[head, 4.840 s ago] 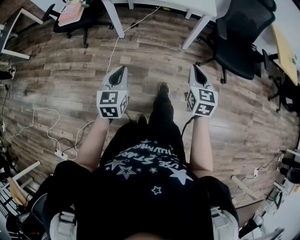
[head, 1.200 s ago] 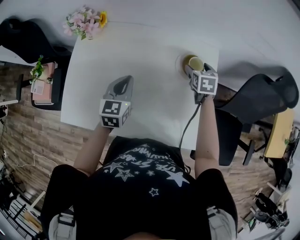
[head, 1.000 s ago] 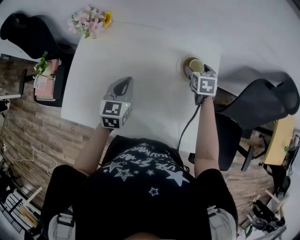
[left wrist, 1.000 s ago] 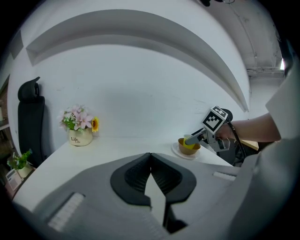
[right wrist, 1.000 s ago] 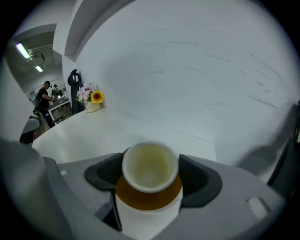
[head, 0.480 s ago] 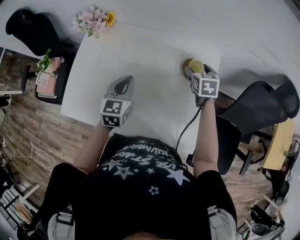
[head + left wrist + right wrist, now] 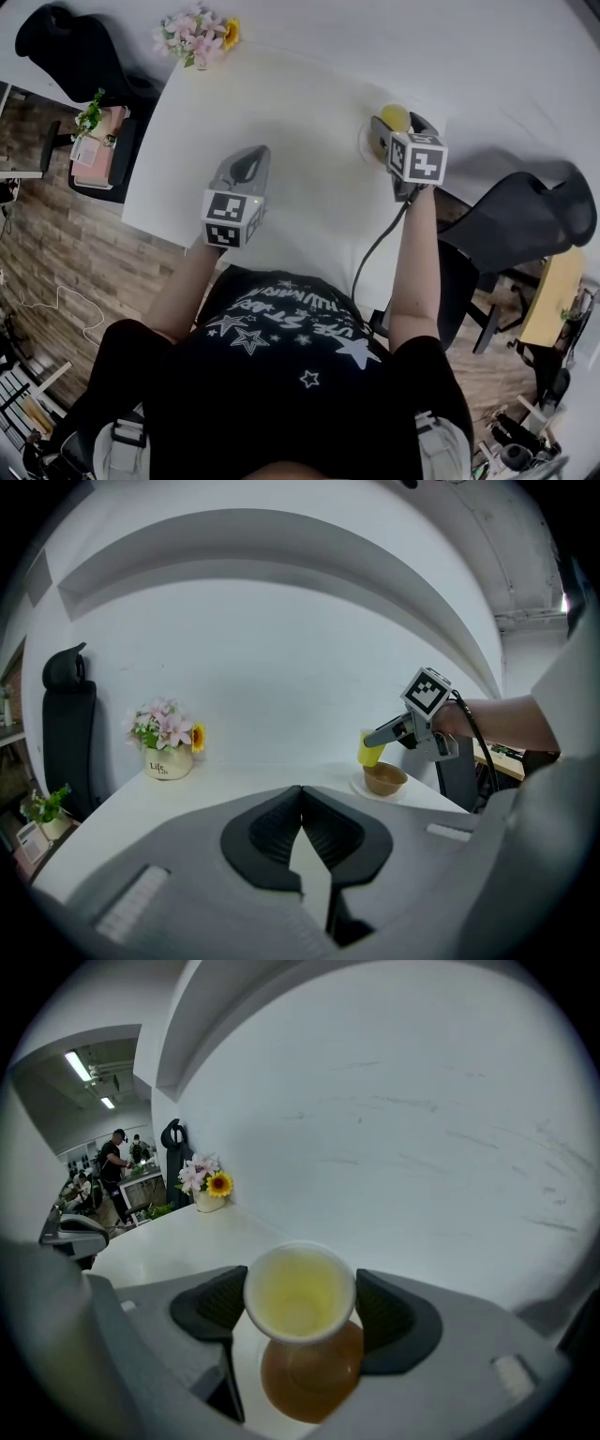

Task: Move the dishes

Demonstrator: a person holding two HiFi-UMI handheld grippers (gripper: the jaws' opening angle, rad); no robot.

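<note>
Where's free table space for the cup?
Bare: the table from the flower vase to the brown bowl, and its near edge under the left tongs. Crowded: the right corner, where the right tongs hold the cup over the bowl.

The flower pot [image 7: 170, 763] reads "Life" (the white lettering on the black shirt [image 7: 281, 328] is too warped to read).

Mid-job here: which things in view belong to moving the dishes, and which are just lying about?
Belong to the job:
- yellow cup, held in the right gripper
- brown bowl, under the cup
- white plate, under the bowl

Just lying about:
- flower pot at the table's far corner
- black office chair
- left gripper, shut and empty
</note>
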